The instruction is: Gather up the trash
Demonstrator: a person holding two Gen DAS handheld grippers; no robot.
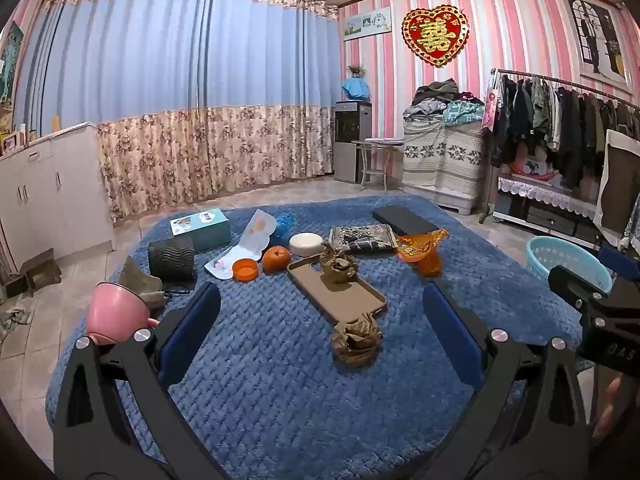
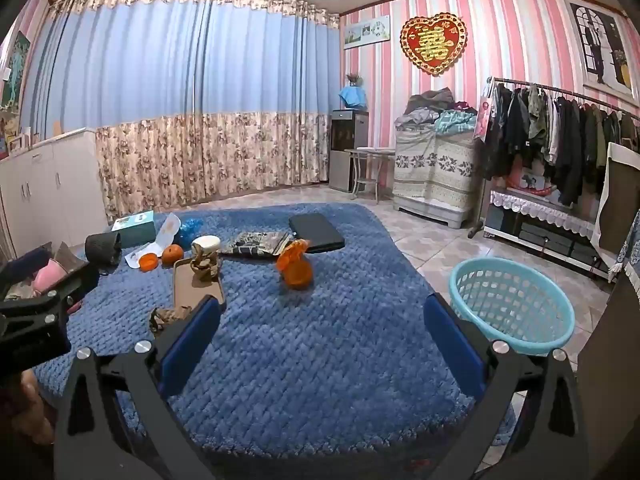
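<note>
Left hand-held gripper (image 1: 320, 312) and right hand-held gripper (image 2: 322, 316) both wide apart, empty, seemingly tilted slightly downward.

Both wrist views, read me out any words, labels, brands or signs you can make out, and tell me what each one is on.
"囍": gold double-happiness character on the red heart wall hanging.
"DAS", or close to it: faint letters on the black body of the right tool, hard to be sure.
Teal box on the blue blanket: printed label, too small to read.
Dark patterned packet: print too blurred to read.
Wall poster beside the heart: unreadable.
</note>
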